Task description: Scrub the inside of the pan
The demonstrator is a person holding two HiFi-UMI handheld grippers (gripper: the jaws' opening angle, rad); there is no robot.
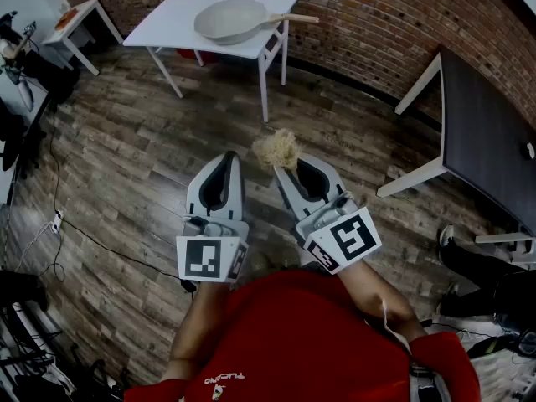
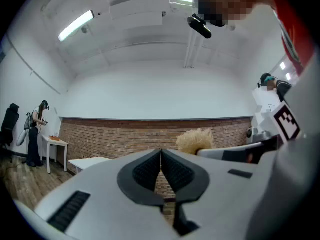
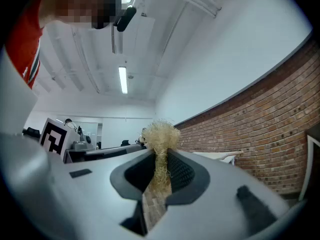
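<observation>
The person holds both tools in front of the red shirt (image 1: 310, 342), above the wooden floor (image 1: 126, 157) and not over any surface; the left tool (image 1: 226, 159) is closed, its two dark pads meet in the left gripper view (image 2: 161, 154) and nothing is between them; the right tool (image 1: 295, 166) stands just beside it at 3 o'clock, and its jaws press together on a pale, straw-like scrubber (image 1: 276, 147); in the right gripper view (image 3: 160, 156) the thin part of the scrubber (image 3: 160, 134) runs down between the pads, and the fluffy tuft comes out past the tips at 12 o'clock; the same tuft shows in the left gripper view (image 2: 195, 140), at 1 o'clock from the closed jaws.

The pan (image 1: 230, 19) is well apart from both tools, at about 12 o'clock in the head view; it lies on a white surface (image 1: 180, 23) near the brick wall (image 1: 377, 23), wide and grey, with its wooden handle (image 1: 289, 19) pointing to 3 o'clock over the edge of that surface; neither tool touches it; a dark surface (image 1: 490, 132) stands at 2 o'clock, beside the same wall.
</observation>
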